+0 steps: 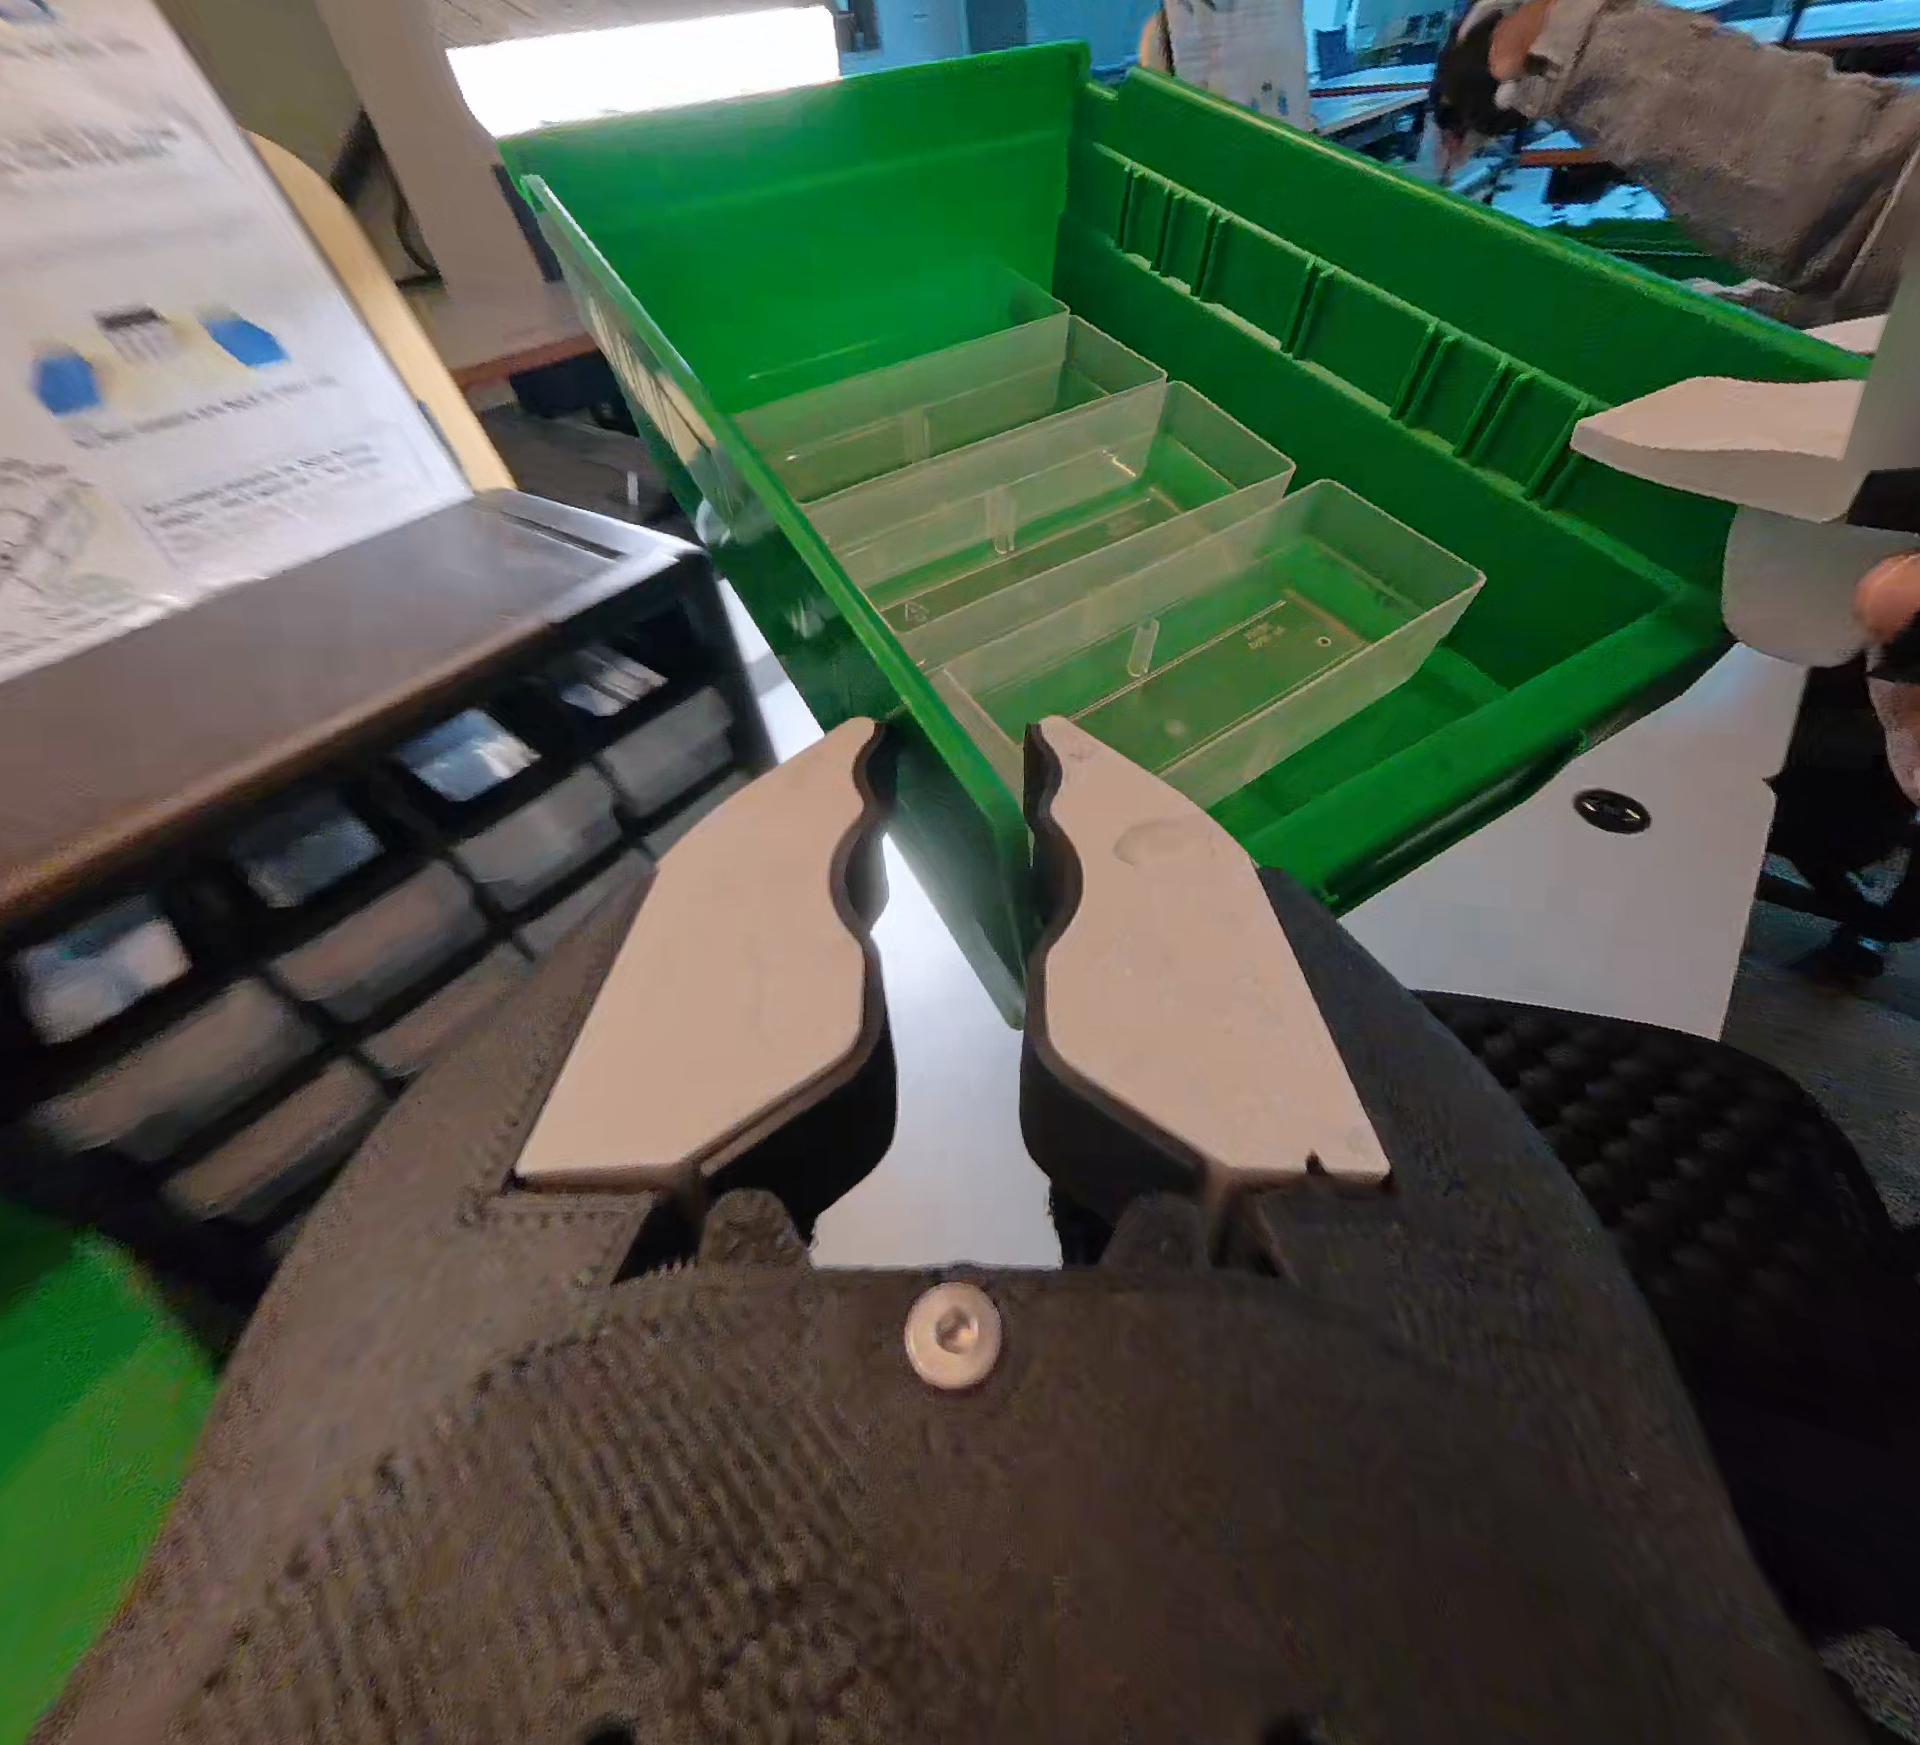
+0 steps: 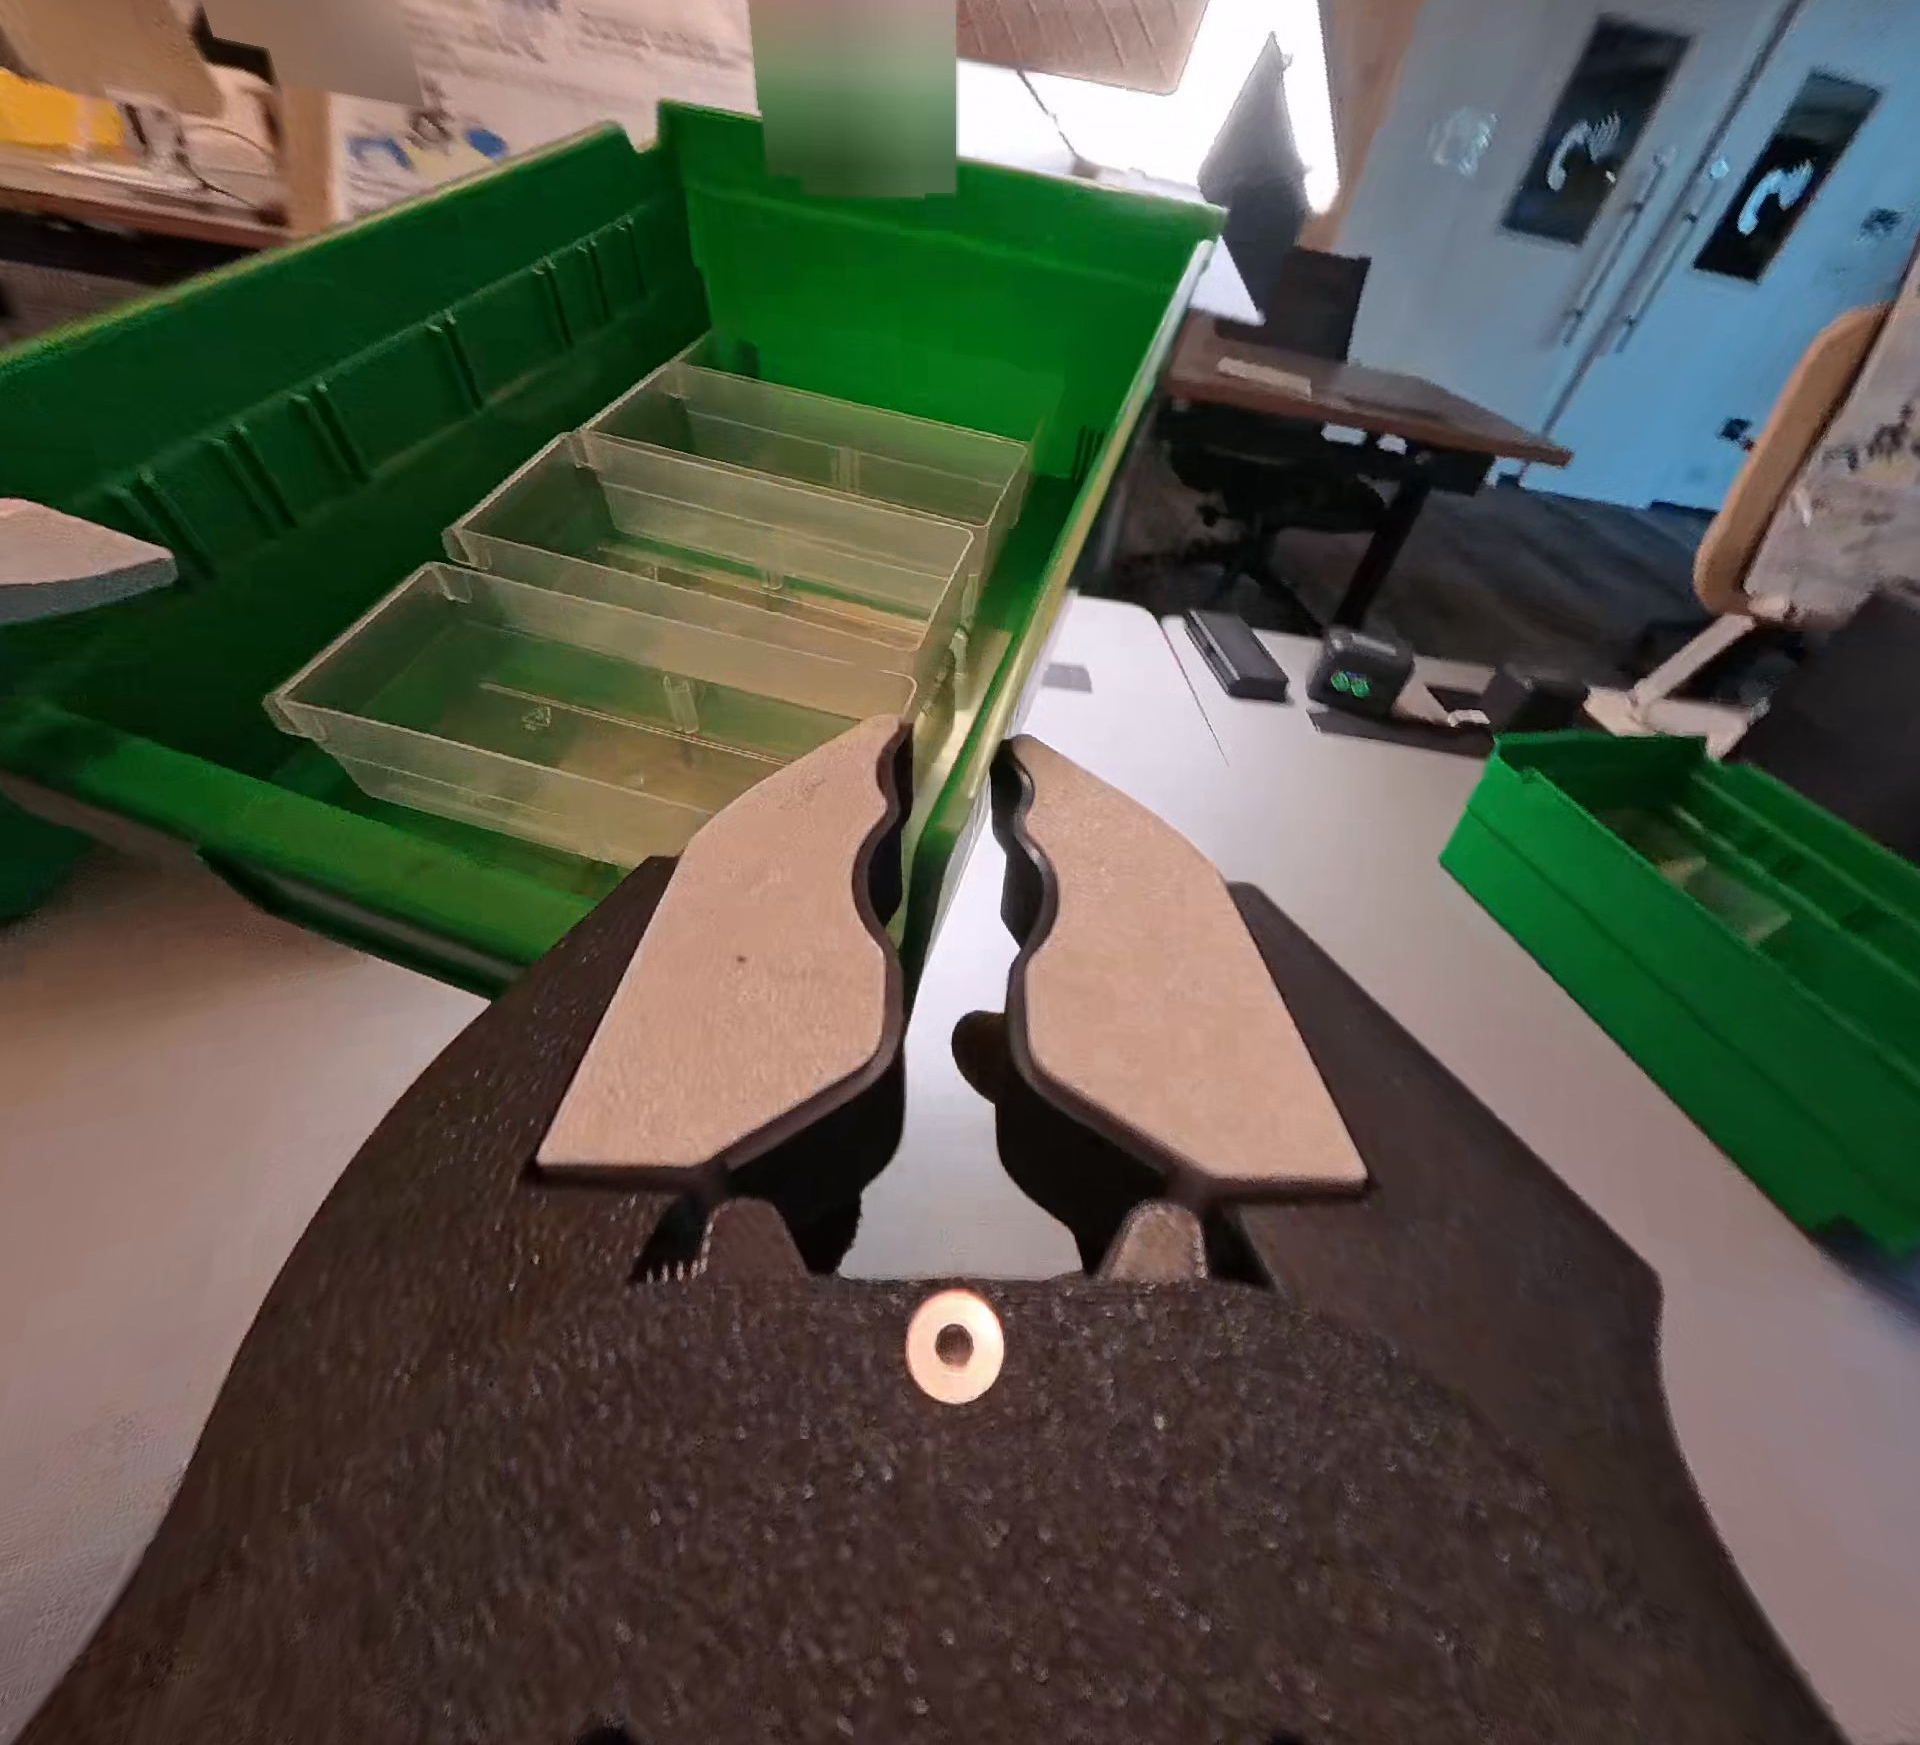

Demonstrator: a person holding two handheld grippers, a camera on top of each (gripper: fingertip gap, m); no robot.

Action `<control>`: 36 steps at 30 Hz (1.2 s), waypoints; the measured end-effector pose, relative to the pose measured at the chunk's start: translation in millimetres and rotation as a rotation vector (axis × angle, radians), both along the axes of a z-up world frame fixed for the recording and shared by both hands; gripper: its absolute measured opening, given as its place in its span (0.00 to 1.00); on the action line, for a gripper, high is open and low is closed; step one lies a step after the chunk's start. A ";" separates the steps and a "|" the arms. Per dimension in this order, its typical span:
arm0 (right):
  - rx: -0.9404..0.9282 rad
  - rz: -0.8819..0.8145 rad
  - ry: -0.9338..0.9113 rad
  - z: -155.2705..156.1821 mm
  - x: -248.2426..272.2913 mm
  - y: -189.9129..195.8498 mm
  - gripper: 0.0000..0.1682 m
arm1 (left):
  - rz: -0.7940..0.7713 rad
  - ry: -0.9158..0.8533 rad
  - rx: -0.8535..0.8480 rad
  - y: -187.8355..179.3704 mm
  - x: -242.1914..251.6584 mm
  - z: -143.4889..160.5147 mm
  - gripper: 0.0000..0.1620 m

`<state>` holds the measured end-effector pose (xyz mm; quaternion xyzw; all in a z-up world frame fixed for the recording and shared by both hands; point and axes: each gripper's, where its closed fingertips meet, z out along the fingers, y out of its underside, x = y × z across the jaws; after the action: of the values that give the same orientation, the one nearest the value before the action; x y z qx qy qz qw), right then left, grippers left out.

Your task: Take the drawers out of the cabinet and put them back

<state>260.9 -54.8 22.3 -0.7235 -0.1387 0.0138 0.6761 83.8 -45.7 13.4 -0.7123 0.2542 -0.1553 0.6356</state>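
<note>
My left gripper clamped on left wall of green drawer — my right gripper clamped on right wall. Drawer held between both, above tabletop, long axis straight ahead; black cabinet off left.

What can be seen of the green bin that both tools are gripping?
The green bin is a long open-topped plastic tray with ribbed inner walls, tilted in the left wrist view. Three empty clear plastic drawers lie side by side across its floor. The left tool pinches one long side wall, the right tool the opposite one.
</note>
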 end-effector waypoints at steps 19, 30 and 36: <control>0.016 0.700 -0.019 70.3 -321.3 -27.8 0.13 | 0.551 0.010 0.051 -114.0 -300.8 79.5 0.15; -0.053 0.970 0.065 -16.3 -500.0 -75.9 0.13 | 0.889 -0.019 0.008 -197.4 -457.4 1.7 0.10; -0.132 1.045 0.101 -82.0 -550.7 -104.2 0.15 | 0.888 -0.135 -0.090 -225.2 -504.4 -77.6 0.11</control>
<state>-289.7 -159.0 -59.7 -0.5975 -0.4467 0.3925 0.5380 -420.6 -270.9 -64.2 -0.7674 -0.1251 0.0753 0.6243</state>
